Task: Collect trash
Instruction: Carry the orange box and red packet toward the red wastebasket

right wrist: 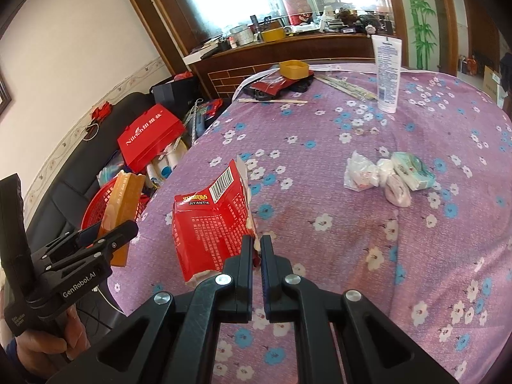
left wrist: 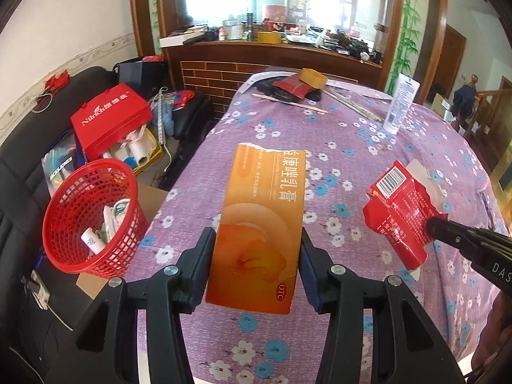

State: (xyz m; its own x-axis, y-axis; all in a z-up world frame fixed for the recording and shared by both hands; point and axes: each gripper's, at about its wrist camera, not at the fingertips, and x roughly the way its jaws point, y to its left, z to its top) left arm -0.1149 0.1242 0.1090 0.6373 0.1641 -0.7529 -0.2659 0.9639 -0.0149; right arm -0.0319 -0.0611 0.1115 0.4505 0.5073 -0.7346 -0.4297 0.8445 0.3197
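- Left wrist view: the left gripper (left wrist: pixel 256 256) clamps an orange box (left wrist: pixel 260 220) by its long sides, carried above the table (left wrist: pixel 368 134) near its left edge.
- Empty card by the look of it, light and crushable; a side grip near one end suits it.
- Right gripper (right wrist: pixel 255 249) is pinched tight on the torn edge of a red packet (right wrist: pixel 211 224), limp, creased, likely to flop.
- Red basket (left wrist: pixel 92 220) waits beside the table, already holding scraps.
- Tissue wads (right wrist: pixel 384 176) remain, soft and featherlight.

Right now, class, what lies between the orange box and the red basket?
Nothing: in the left wrist view, only tablecloth edge separates orange box from red basket.
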